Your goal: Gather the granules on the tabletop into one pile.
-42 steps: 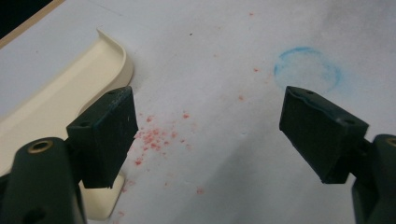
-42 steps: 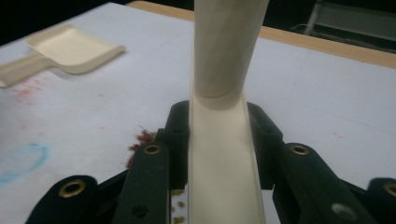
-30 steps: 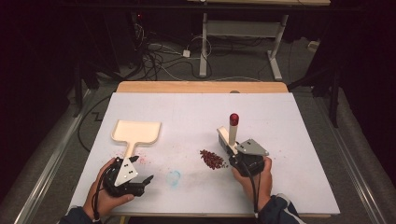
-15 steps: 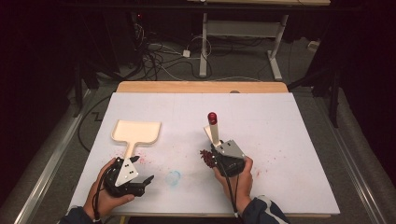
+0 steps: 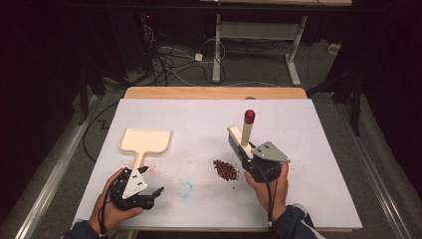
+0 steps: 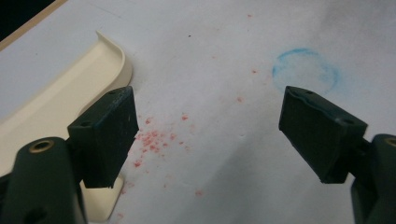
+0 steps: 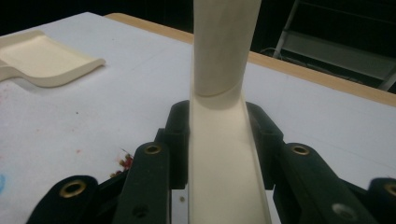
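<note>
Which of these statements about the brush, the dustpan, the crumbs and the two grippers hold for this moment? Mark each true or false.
1. The right gripper is shut on the brush. True.
2. The left gripper holds the dustpan by its handle. False: its jaws stand open with nothing between them, and the dustpan lies on the table beside it.
3. The pile of dark red crumbs lies inside the dustpan. False: it lies on the table just left of the brush, apart from the dustpan.
4. The brush handle points up and ends in a red tip. True.
5. A faint blue ring is marked on the table ahead of the left gripper. True.
</note>
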Available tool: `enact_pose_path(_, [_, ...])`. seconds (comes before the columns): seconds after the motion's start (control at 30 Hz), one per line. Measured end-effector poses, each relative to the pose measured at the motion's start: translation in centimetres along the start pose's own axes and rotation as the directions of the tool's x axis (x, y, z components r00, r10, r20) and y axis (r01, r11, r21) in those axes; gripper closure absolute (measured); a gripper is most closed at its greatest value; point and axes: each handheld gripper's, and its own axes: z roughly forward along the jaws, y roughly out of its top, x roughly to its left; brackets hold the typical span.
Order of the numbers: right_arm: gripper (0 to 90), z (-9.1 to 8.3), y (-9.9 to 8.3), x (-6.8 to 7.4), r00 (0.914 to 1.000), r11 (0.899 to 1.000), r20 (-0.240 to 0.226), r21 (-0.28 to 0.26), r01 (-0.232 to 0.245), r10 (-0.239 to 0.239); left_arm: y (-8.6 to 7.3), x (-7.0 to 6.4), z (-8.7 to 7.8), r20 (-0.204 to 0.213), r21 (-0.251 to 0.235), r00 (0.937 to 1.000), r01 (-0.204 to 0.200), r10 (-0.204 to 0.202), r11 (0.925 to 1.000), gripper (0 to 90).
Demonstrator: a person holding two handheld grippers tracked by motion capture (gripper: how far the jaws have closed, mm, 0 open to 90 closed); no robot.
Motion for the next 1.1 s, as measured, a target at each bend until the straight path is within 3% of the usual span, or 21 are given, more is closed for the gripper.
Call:
enact_pose_path(0.13, [67.5,-1.6,0.0,-2.2,0.9981,1.0,-0.061,-0.002,-0.013,0.013,0.0,0.0,0.0,-0.001,0.004,1.0,0.001,-0.001,1.0,18.9])
enact_pose_path(0.23, [67.6,-3.3,-0.1,-3.4,0.9901,0.999,-0.138,-0.024,0.024,-0.027,0.0,0.0,0.0,0.0,0.004,1.0,-0.001,0.001,1.0,18.9])
enact_pose_path(0.3, [67.6,-4.4,-0.2,-3.7,0.9722,0.996,-0.219,-0.032,0.078,-0.083,0.0,0.0,0.0,0.001,0.005,1.0,-0.002,0.002,1.0,18.9])
enact_pose_path(0.43, [67.5,-6.3,-1.2,-3.5,0.9183,0.988,-0.365,-0.033,0.152,-0.153,0.0,-0.1,0.1,-0.001,0.01,1.0,-0.004,0.004,0.9999,19.0])
enact_pose_path(0.47, [67.5,-6.7,-1.6,-3.3,0.9095,0.986,-0.383,-0.021,0.166,-0.162,0.0,-0.1,0.1,-0.001,0.011,1.0,-0.007,0.007,0.9999,18.9])
enact_pose_path(0.7, [67.6,-9.3,-4.8,-2.9,0.8802,0.976,-0.448,0.065,0.206,-0.156,0.0,0.0,0.1,-0.001,0.018,0.9999,-0.01,0.01,0.9998,18.9])
enact_pose_path(0.8, [67.6,-9.4,-5.9,-2.8,0.8738,0.975,-0.467,0.092,0.201,-0.136,0.1,-0.1,0.3,0.002,0.025,0.9998,-0.018,0.018,0.9995,19.0])
enact_pose_path(1.0, [67.7,-7.4,-5.2,-2.2,0.8813,0.975,-0.448,0.082,0.208,-0.15,0.3,-0.2,0.6,0.01,0.029,0.9996,-0.027,0.027,0.9992,19.0])
enact_pose_path(1.1, [67.7,-6.1,-4.7,-1.8,0.8781,0.973,-0.452,0.082,0.215,-0.155,0.3,-0.2,0.6,0.012,0.028,0.9996,-0.027,0.026,0.9992,18.9])
